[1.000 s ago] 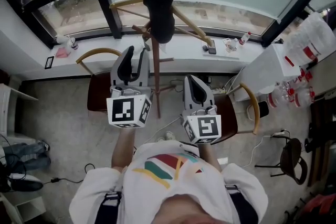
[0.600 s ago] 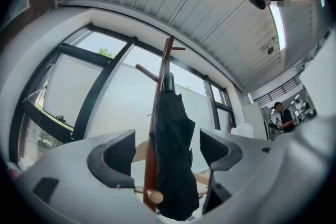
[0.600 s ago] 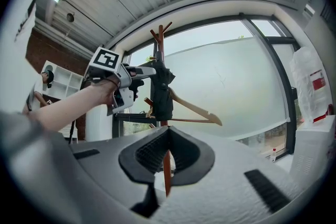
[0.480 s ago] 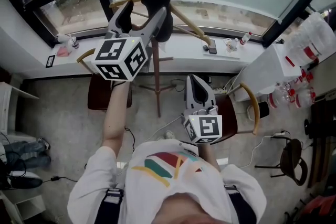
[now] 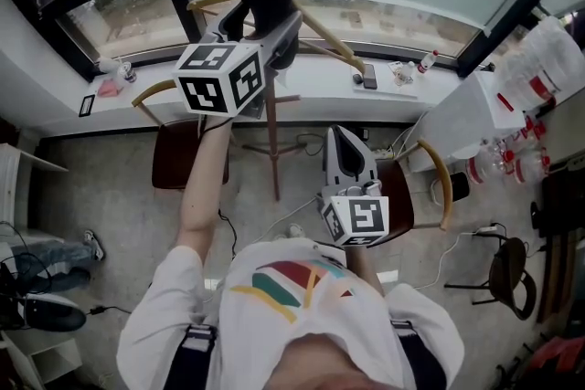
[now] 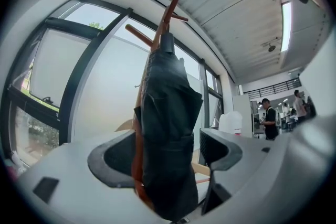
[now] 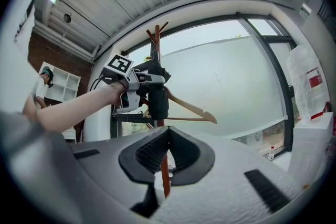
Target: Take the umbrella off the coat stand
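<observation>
Up near the top of the coat stand (image 6: 169,13), the dark folded umbrella (image 6: 168,107) hangs straight down, close against the wooden pole. It has not come off yet. The left hand-held gripper (image 6: 167,153) is held up high and level so it can reach the umbrella. Its jaws have just been opening, and they stand wide, one on each side of the cloth. They do not squeeze it yet. I think they are wide so the fat bundle can fit between them. The pole also looks to sit between the jaws, so a squeeze might catch the wood too. The right hand-held gripper (image 7: 167,152) is low, in front of the person's chest, with its jaws closed and nothing in them. It is well away from the stand, likely to keep out of the way. Next, I think the left jaws must close on the umbrella and lift it off.
</observation>
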Tool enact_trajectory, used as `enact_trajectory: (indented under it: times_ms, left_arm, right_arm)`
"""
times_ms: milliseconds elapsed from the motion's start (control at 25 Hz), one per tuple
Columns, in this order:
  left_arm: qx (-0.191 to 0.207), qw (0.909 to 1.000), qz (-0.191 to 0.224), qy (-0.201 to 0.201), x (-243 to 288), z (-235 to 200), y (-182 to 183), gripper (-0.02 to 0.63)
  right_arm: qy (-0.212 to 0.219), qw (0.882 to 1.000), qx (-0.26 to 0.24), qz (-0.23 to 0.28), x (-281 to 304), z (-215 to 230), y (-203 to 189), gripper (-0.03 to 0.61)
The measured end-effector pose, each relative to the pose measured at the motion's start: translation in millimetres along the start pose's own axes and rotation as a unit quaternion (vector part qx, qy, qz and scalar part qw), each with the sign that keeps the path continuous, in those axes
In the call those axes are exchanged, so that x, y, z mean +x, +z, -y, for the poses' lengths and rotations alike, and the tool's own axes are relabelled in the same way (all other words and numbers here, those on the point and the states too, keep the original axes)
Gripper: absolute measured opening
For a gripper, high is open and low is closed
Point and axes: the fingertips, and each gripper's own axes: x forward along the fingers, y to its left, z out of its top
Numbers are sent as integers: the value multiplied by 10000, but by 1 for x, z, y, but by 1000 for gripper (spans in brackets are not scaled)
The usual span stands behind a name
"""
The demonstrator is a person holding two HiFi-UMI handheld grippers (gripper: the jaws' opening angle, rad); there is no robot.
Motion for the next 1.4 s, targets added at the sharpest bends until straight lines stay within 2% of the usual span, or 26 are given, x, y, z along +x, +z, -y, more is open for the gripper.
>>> enact_trajectory:
  times_ms: [240, 440, 600, 760, 1400]
  left_arm:
    - [169, 9991, -371, -92, 9, -1, -9, 350]
    - [285, 9987, -429, 16, 12, -5, -10, 350]
    - [269, 9984, -493, 20, 12, -5, -11, 339]
    - [245, 9983, -532, 32, 12, -5, -11, 291]
    - [143, 9974, -711, 8, 5, -5, -13, 278]
  right_arm:
    - [7, 10000, -20, -38, 1, 1, -2, 0]
    - [-8, 10000, -5, -54, 2, 2, -4, 0]
    - [-14, 10000, -6, -58, 1, 4, -4, 0]
    - [-35, 10000, -6, -72, 0, 8, -5, 0]
    - [37, 10000, -10, 37, -4, 6, 1, 0]
